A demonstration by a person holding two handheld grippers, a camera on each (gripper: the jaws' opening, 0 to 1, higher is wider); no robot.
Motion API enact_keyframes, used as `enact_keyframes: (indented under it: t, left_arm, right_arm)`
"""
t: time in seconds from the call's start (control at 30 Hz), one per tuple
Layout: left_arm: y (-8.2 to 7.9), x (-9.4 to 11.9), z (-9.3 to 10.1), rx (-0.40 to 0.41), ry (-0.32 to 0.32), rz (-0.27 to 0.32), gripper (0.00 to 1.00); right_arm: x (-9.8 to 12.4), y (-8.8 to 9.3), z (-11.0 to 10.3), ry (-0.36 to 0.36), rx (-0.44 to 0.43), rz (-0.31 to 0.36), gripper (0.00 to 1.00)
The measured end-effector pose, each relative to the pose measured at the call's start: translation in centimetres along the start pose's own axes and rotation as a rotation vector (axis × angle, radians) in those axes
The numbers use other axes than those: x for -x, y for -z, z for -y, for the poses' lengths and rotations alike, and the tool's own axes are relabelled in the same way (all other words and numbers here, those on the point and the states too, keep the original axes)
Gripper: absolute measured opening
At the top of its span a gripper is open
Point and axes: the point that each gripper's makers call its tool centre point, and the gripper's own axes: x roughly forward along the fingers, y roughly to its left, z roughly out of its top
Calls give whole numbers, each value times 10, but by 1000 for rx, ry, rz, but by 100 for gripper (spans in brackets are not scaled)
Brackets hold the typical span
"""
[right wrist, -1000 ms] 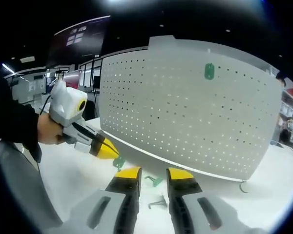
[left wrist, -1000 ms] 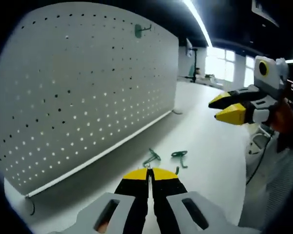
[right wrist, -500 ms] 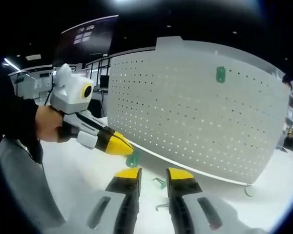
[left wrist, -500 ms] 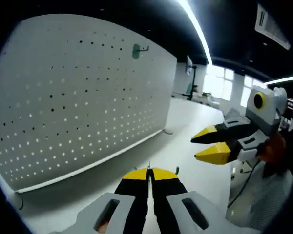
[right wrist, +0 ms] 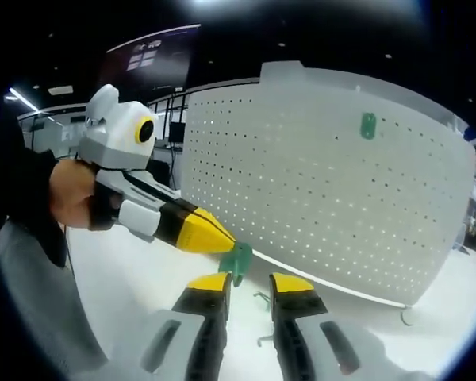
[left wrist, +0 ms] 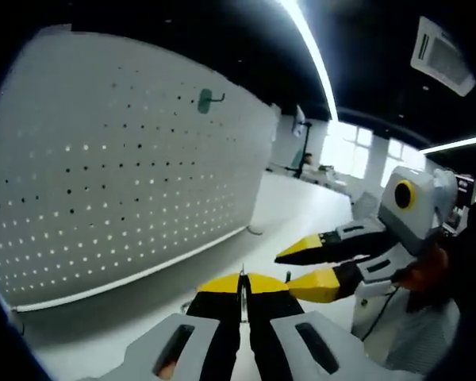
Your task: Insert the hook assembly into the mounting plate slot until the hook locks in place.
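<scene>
Since the earlier frame the green hook (right wrist: 238,260) rises off the bench (right wrist: 135,286), pinched in the closed left gripper (right wrist: 222,242). The right gripper (right wrist: 249,286) waits just beneath, jaws apart. Another hook (right wrist: 368,125) hangs high on the pegboard (right wrist: 325,198).

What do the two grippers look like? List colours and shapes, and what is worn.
Both match: the left gripper and the right gripper have tapered black fingers capped with yellow tips, on light grey bodies. A dark sleeve covers the arm behind the left one.
</scene>
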Motion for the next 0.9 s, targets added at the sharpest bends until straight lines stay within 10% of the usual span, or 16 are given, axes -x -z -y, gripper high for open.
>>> enact_keyframes:
  t: [0.9]
  left_arm:
    - [-4,-5,19,36,43,22,1]
  right_arm:
    - [-2,-2,-5,-20,-4,18,6]
